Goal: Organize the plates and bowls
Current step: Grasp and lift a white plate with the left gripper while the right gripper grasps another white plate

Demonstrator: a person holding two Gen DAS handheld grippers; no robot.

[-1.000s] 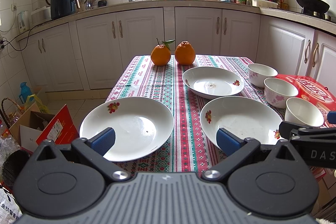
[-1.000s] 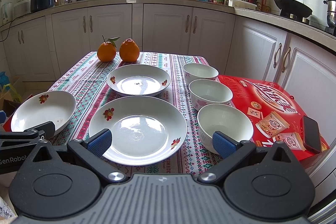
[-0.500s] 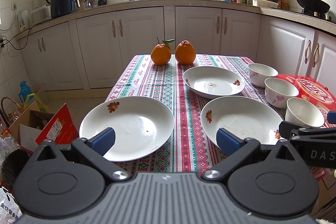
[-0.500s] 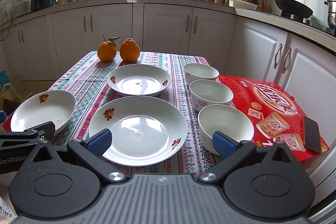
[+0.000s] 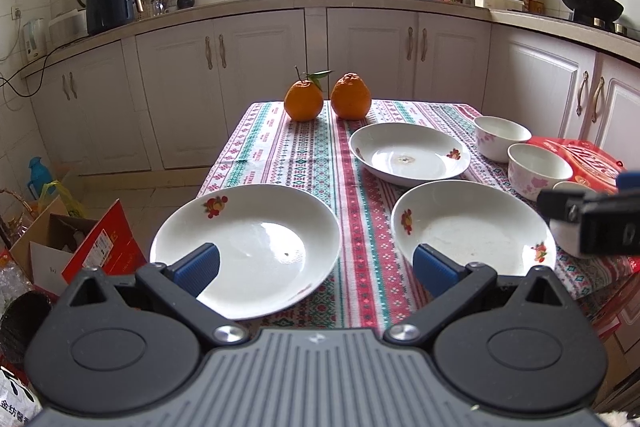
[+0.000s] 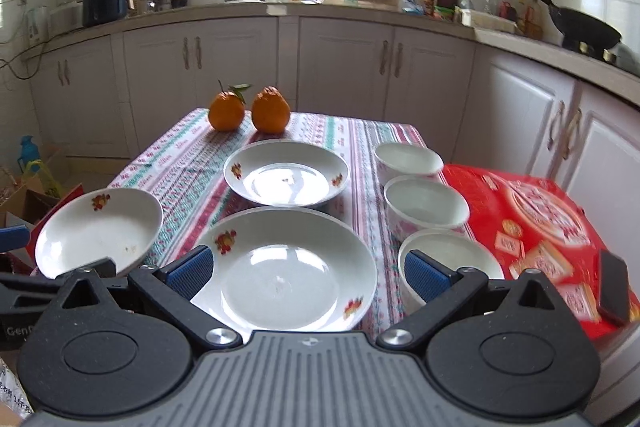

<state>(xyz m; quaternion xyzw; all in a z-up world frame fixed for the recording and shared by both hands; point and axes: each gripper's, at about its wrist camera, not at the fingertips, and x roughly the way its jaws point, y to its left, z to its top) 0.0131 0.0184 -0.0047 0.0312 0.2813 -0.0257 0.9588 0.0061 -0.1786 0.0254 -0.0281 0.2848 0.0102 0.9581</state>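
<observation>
Both tools stand with their jaws apart and hold nothing: the left gripper (image 5: pixel 316 265) hangs over the near edge of the tablecloth (image 5: pixel 304 155), the right gripper (image 6: pixel 306 269) beside it.

Taking the two oranges (image 5: pixel 327 95) as landmark, three white plates lie nearer the camera: a small plate (image 5: pixel 409 153) just past them, then the right plate (image 6: pixel 286 269) and the left plate (image 5: pixel 246 249), which overhangs the table edge. Three bowls (image 6: pixel 426 201) line up to the oranges' right, beside a red box (image 6: pixel 536 219).

The plates are likely glazed ceramic: stiff, slippery, breakable. Pinching the raised rim looks the surest hold.
</observation>
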